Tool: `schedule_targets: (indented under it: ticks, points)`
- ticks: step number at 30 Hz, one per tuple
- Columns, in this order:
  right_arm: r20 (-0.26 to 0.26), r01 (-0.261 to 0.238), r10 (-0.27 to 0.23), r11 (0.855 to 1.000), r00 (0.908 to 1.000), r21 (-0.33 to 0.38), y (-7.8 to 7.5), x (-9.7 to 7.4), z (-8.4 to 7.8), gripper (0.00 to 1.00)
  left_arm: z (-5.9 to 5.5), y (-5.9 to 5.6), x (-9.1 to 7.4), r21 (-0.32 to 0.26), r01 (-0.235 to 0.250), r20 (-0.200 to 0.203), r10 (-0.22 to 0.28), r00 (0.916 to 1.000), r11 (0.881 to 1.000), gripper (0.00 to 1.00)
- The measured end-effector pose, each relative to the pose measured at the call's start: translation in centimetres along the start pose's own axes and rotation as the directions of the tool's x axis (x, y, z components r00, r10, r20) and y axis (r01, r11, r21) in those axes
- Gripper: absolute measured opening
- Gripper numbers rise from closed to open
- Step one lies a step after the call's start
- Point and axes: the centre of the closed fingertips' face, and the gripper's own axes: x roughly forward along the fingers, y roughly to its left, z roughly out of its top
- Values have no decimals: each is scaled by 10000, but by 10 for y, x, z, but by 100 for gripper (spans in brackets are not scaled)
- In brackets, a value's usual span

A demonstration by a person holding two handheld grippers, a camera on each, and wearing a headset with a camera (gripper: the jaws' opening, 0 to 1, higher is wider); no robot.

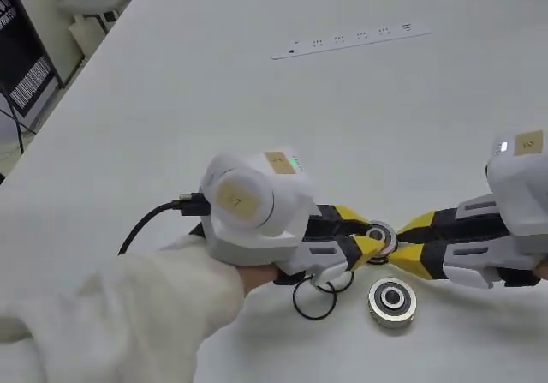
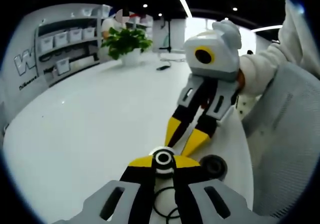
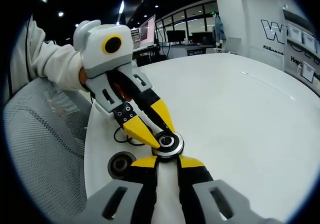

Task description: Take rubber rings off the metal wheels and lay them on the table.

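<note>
1. Currently, head view: both claws meet nose to nose over the table (image 1: 257, 74). The left claw (image 1: 370, 233) is clamped on a wheel (image 1: 381, 236), and the right claw (image 1: 402, 239) comes in from the opposite side with its tips at the wheel. A second wheel (image 1: 392, 302) lies flat just beside them. Loose rings (image 1: 315, 297) lie on the table under the left claw.
2. Left gripper view: the left claw (image 2: 163, 163) is narrow, with the wheel (image 2: 163, 157) pinched between its tips. The right claw (image 2: 186, 136) shows a small gap, tips at the rim. Can't tell whether it's actually gripping.
3. Right gripper view: the wheel (image 3: 168, 143) sits right at the right claw (image 3: 168, 160) tips, with the left claw (image 3: 162, 133) on its far side.
4. Handling, my read: the wheel is stiff, slick and heavy for its size, so clamp it firmly. The rings are thin, soft and stretchy. Catch one at the outer edge and peel it off, don't yank.
</note>
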Motion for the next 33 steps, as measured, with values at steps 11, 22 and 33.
schedule_targets:
  ticks: [11,22,33]
  points:
    - [-13,100,-100,9998,9999,-151,-1,-1,0,5,-1,0,0,29,2,15,-2,10000,10000,14]
    - [-35,603,-604,9979,9982,-253,-6,-4,0,0,-2,0,-1,176,-23,-14,23,10000,9998,13]
    - [256,679,-717,9897,9971,1258,-7,-8,2,0,-2,0,-2,361,-68,53,66,10000,9993,12]
